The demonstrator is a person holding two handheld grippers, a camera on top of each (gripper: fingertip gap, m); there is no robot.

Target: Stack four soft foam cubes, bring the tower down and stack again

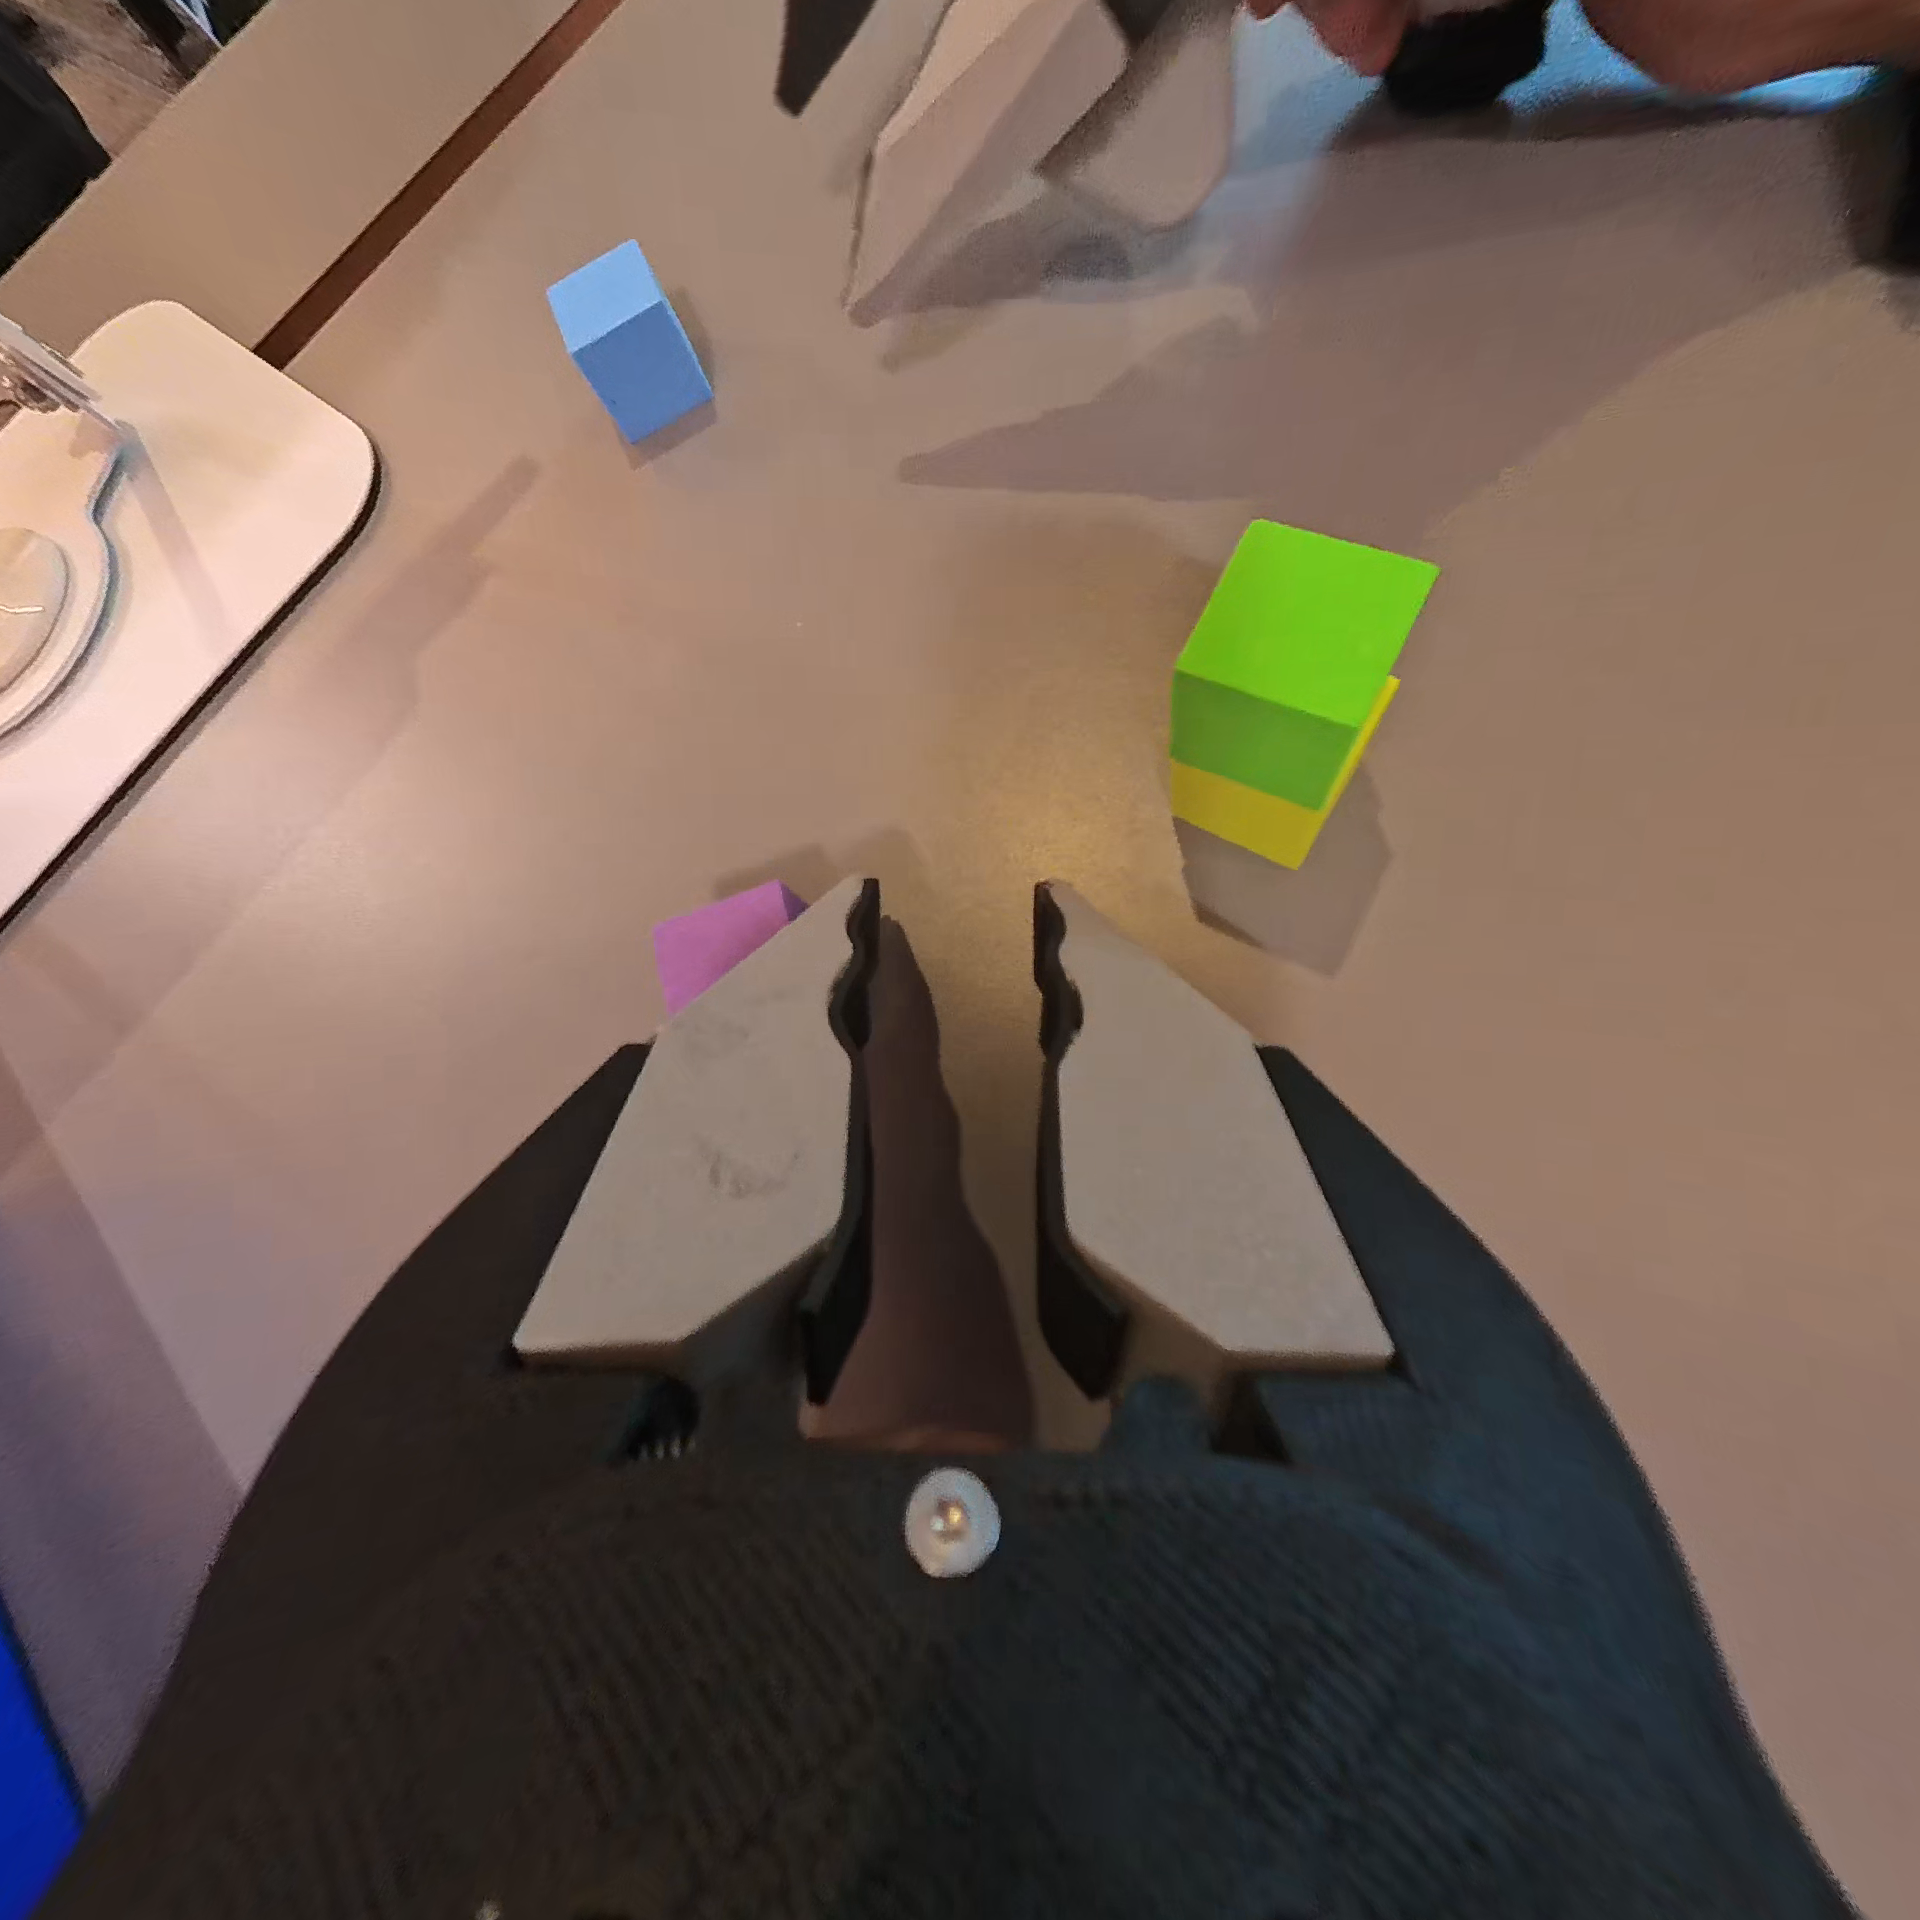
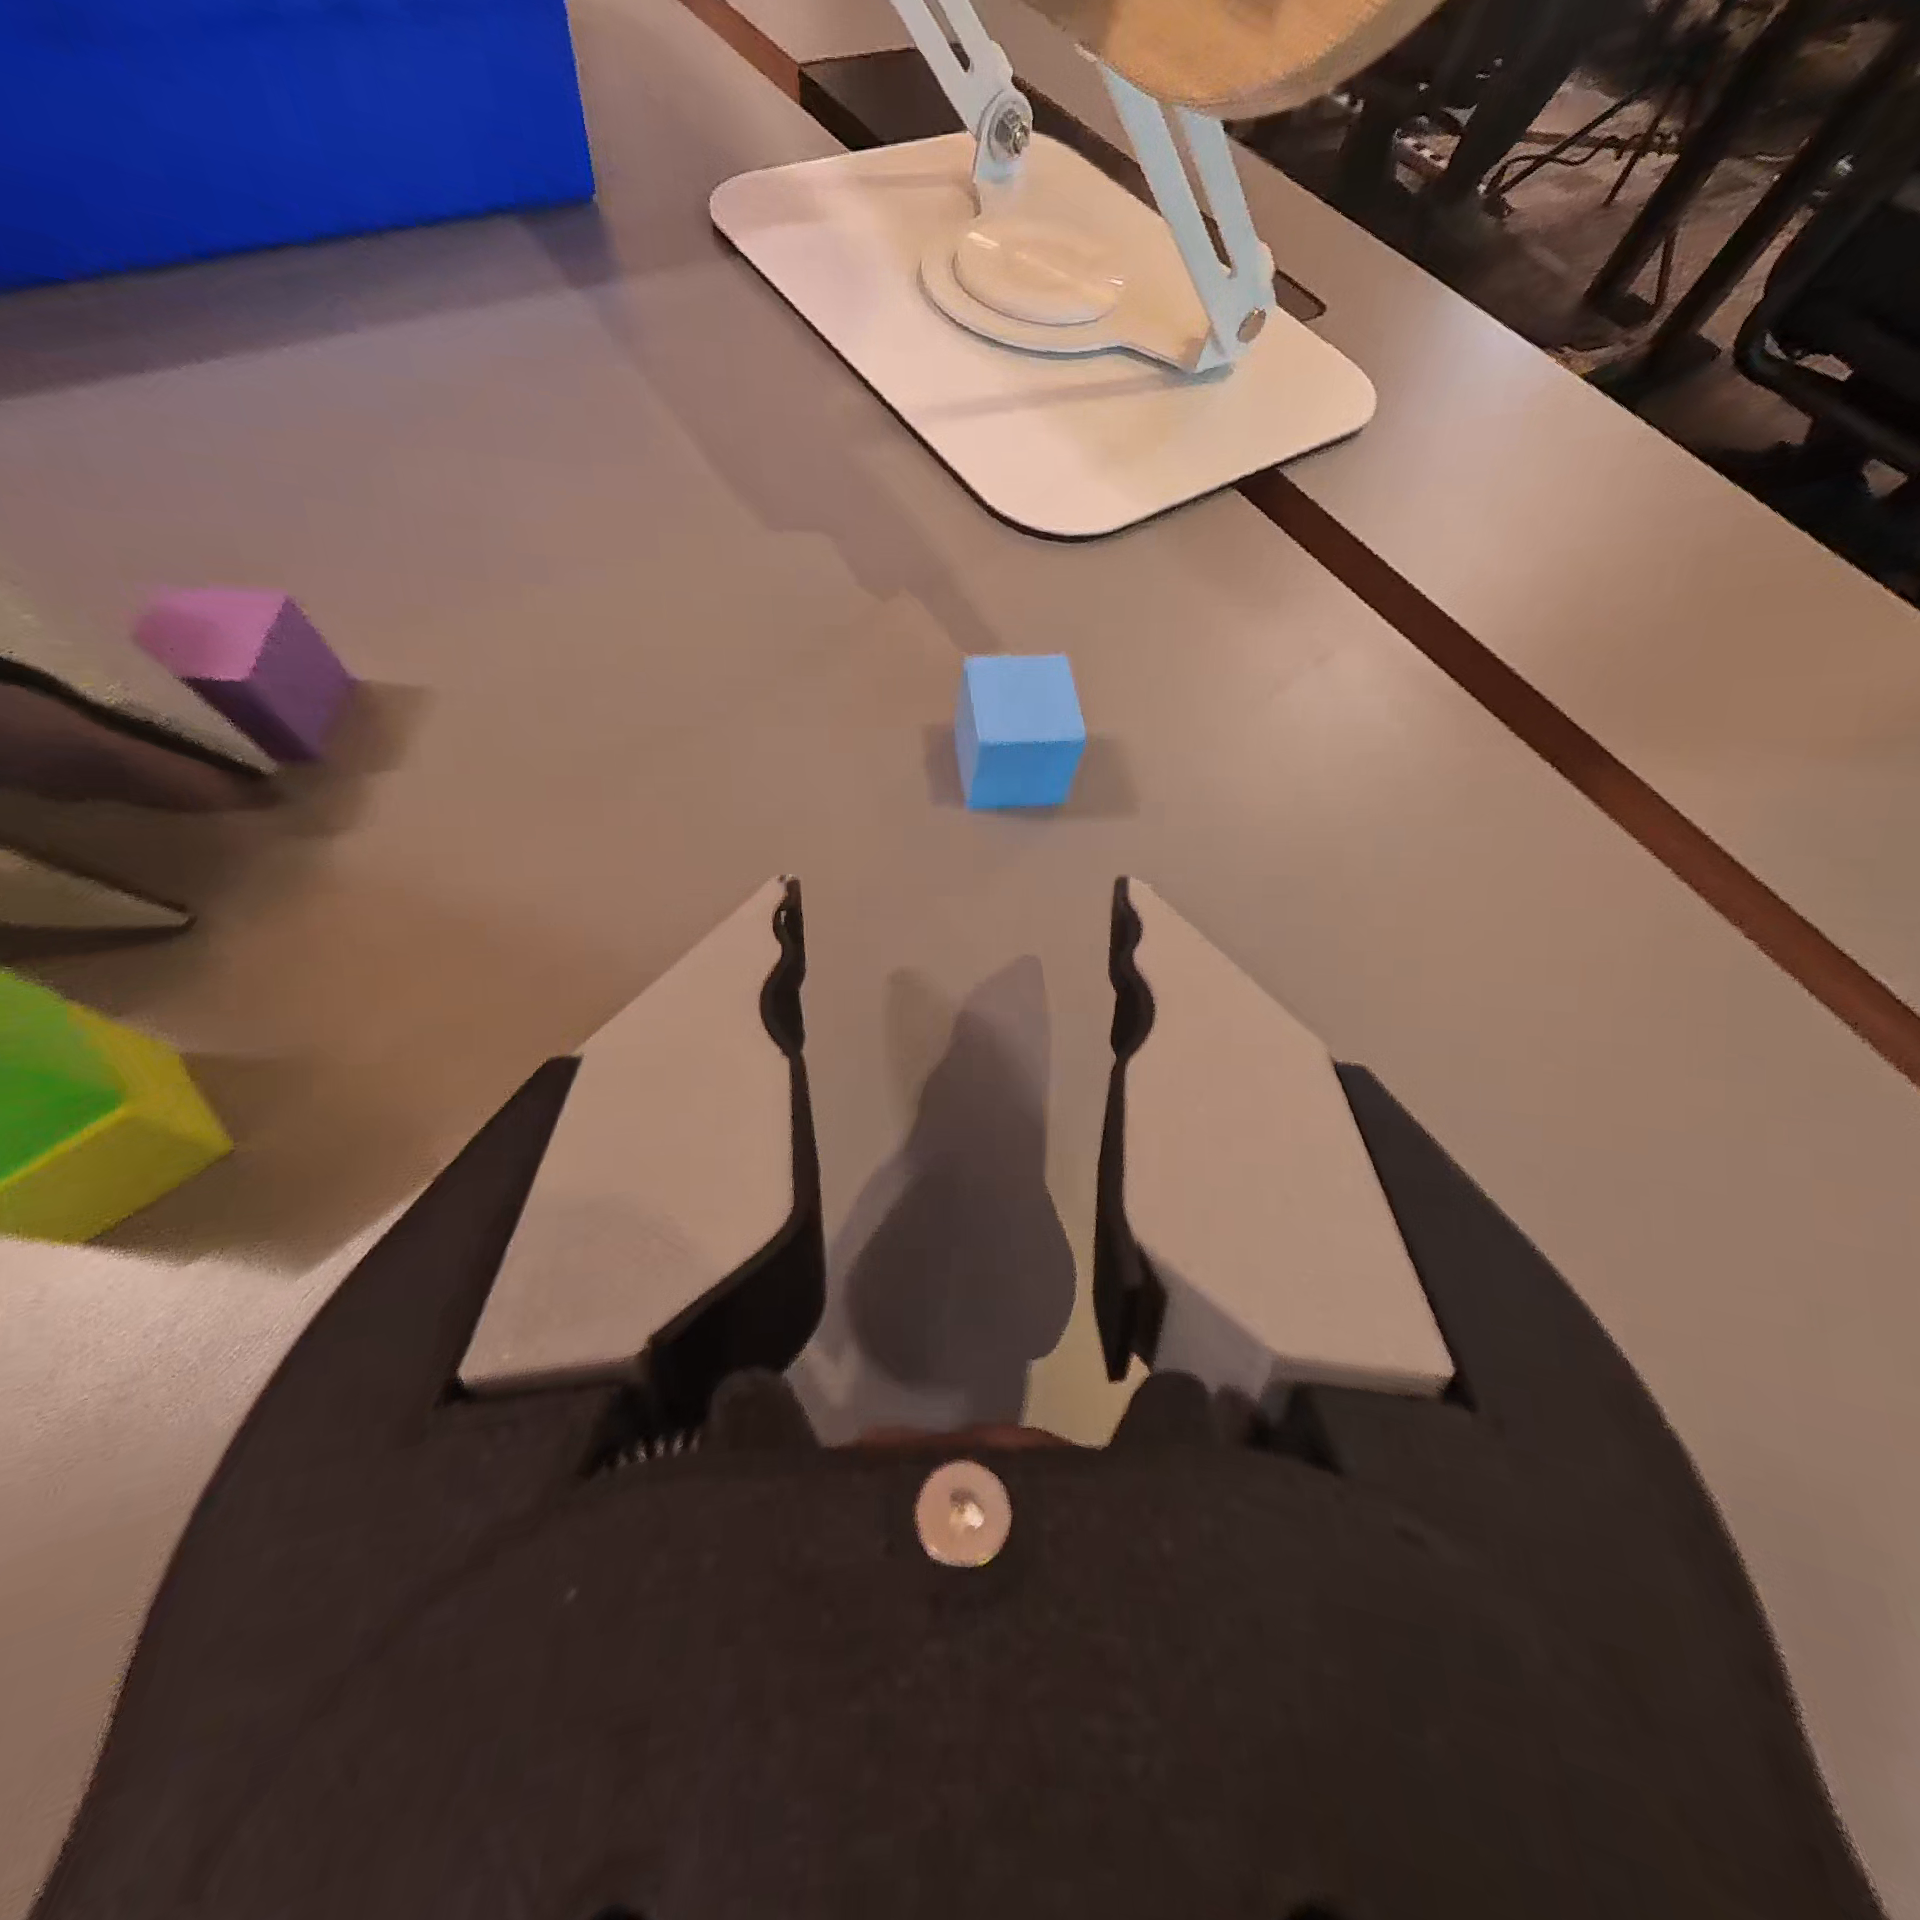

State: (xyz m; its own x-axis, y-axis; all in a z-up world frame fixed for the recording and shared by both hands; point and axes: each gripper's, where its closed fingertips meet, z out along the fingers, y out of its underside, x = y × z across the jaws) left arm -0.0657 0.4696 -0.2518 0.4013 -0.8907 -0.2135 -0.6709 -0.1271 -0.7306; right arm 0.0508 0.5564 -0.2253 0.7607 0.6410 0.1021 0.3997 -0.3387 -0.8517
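While you are hovering both tools over the grey table [image 2: 623,436], the biggest thing beside the cubes is sitting at the far edge: the white lamp base [image 2: 1049,343] with its hinged arm, well apart from all the foam. Nearer you, the tower is standing only two high. The green cube [image 1: 1299,634] is resting on the yellow cube [image 1: 1247,816], turned a little off square so a yellow edge is showing along one side.

Your right gripper [image 2: 956,904] is holding its jaws wide apart with nothing between them, and the blue cube [image 2: 1020,729] is lying straight ahead of that gap, almost centred on it, one flat face turned toward you. A cube has no long axis to worry about, so squaring the fingers to two opposite faces looks like all the approach is asking for. That makes your right hand the natural one for blue, I judge.

Your left gripper [image 1: 956,904] is also standing apart and empty, though less widely. The purple cube [image 1: 717,940] is lying just beside its left finger, outside the jaws and half hidden behind that finger; in the right wrist view it is sitting close to the left tool's tips. The two-cube stack is lying ahead and to the right of the left jaws.

Two cubes are waiting to go on, so the stacking appears roughly half done.
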